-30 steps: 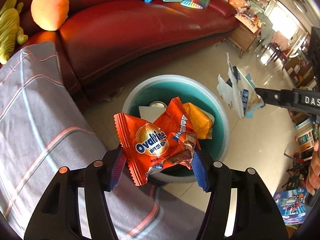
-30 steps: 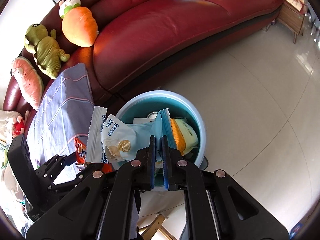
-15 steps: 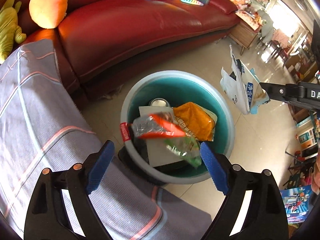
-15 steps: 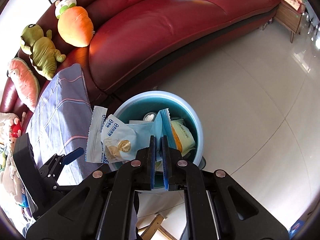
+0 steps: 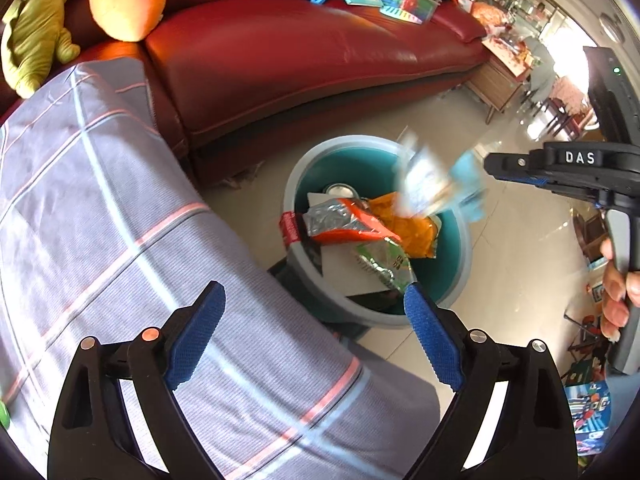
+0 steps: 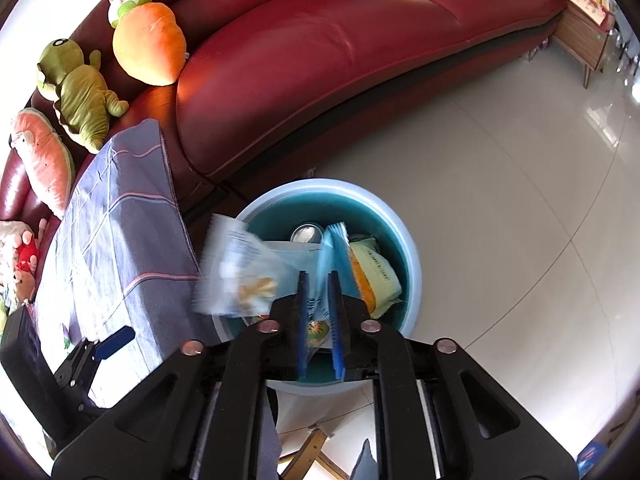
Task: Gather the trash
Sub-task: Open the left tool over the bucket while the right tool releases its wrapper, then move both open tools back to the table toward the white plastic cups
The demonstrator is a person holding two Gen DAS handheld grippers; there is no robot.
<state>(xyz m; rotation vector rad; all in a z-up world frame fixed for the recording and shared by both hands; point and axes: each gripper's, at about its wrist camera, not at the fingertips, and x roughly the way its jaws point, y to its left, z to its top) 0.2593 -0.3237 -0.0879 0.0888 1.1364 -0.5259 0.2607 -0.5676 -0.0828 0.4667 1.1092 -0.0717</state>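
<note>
A round teal bin (image 5: 460, 264) (image 6: 414, 280) stands on the tiled floor and holds several wrappers. The orange snack wrapper (image 5: 340, 224) lies on top of them, foil side up. My left gripper (image 5: 314, 286) hangs over the near side of the bin. Its jaws are wide, still opening, and have nothing between them. My right gripper (image 6: 319, 276) (image 5: 496, 166) is above the bin with its jaws opening. The white and blue wrappers (image 6: 236, 276) (image 5: 424, 184) are blurred as they slip from it. A bit of wrapper still sits loose between its pads.
A checked grey cloth (image 5: 120, 240) covers the surface on the near left, right up against the bin. Behind the bin runs a red sofa (image 6: 320, 60) with plush toys (image 6: 148, 44) and books on it. A wooden side table (image 5: 500, 80) stands at the far right. A person's hand (image 5: 616, 296) holds the right gripper's handle.
The left jaws spread wide and the orange wrapper fell into the bin; that gripper then drew back over the cloth. The right jaws parted, and its white and blue wrappers began to drop.
</note>
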